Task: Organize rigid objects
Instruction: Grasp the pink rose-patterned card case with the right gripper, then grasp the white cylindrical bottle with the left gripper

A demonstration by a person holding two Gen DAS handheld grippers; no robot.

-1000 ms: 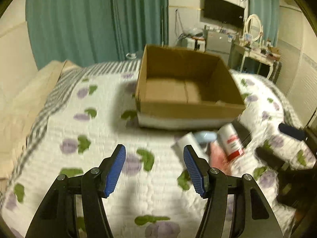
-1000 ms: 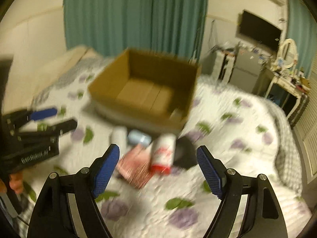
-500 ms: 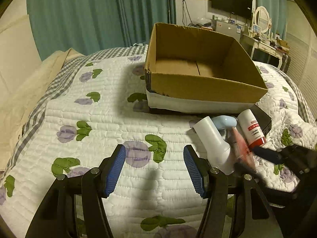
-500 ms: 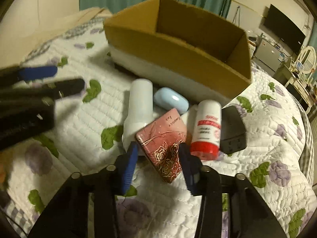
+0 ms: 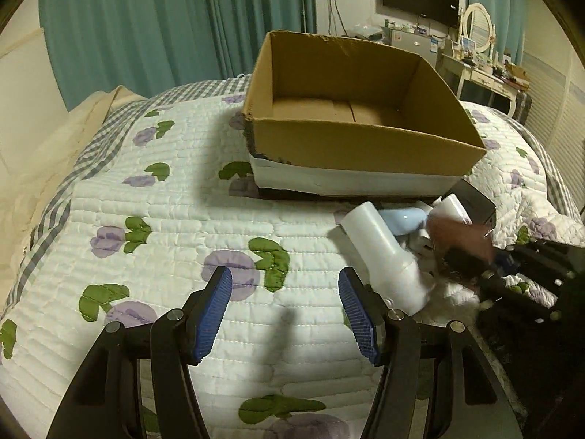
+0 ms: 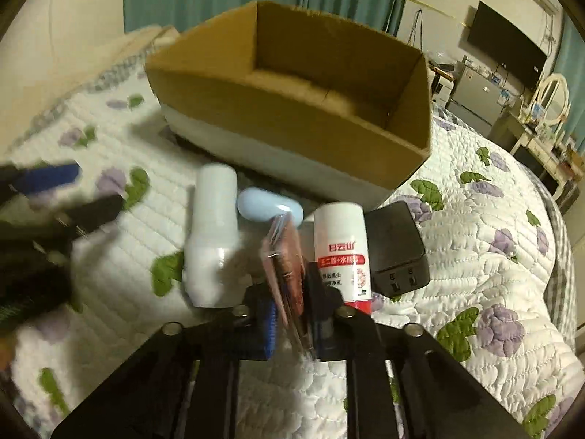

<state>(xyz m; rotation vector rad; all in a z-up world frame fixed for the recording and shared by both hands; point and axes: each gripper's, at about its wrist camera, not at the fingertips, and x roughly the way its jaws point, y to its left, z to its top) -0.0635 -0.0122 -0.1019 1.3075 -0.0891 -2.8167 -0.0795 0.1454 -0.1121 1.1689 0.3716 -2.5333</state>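
Note:
An open cardboard box (image 5: 365,139) stands on the quilted bed, also in the right wrist view (image 6: 292,117). In front of it lie a white bottle (image 6: 212,241), a light blue case (image 6: 268,206), a red-and-white tube (image 6: 343,252) and a black power adapter (image 6: 396,248). My right gripper (image 6: 292,311) is shut on a pink rose-patterned box (image 6: 287,267), held edge-on and lifted off the quilt; it shows blurred in the left wrist view (image 5: 460,234). My left gripper (image 5: 285,314) is open and empty above the quilt, left of the white bottle (image 5: 384,256).
The white quilt (image 5: 164,219) with purple flowers covers the bed. A pillow (image 5: 44,153) lies at the left edge. Teal curtains, a TV (image 5: 420,2) and a dresser with a mirror stand behind the bed.
My right gripper closed on the pink box and lifted it, tilting it edge-on. My left gripper moved a little nearer the quilt and stayed open.

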